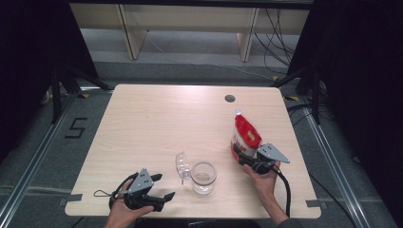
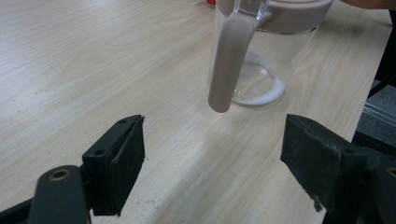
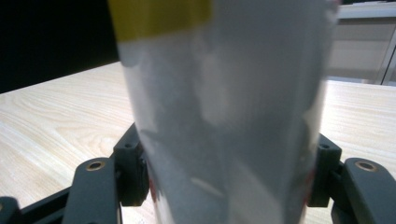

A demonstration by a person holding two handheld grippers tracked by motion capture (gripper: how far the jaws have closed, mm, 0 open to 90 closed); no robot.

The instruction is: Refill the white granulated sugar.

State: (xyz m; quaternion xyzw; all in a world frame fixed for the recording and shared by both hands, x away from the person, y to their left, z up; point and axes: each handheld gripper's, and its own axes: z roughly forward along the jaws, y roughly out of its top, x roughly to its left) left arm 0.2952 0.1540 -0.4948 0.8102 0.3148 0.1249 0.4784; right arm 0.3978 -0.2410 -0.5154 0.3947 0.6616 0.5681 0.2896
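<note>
A red and white pouch point(image 1: 245, 135) stands on the right part of the wooden table point(image 1: 157, 118), a little nearer than the table's middle. Its long axis runs roughly upright, and it leans so that its narrow white top points up and toward the far left. In the right tool's view the pouch point(image 3: 224, 116) appears as a pale, blurred surface with a yellow band near its top.

The right tool point(image 1: 248, 159) grips the pouch low down, at its near side. Its two black jaws sit against either side of the pouch, pinching it, and the hand holding the tool comes in from the near edge.

To the left of the pouch, near the near edge, stands a clear glass jar point(image 1: 204, 177), upright with its mouth open upward. A clear hinged lid point(image 1: 182, 166) stands tipped up at its left rim. In the left tool's view the jar point(image 2: 266, 60) has a beige rim and a beige handle hanging down its side, and a thin layer of white matter lies on its bottom.

The left tool point(image 1: 162, 186) rests at the near left of the table, apart from the jar and pointing right toward it. Its jaws are spread wide with only bare table between them.
</note>
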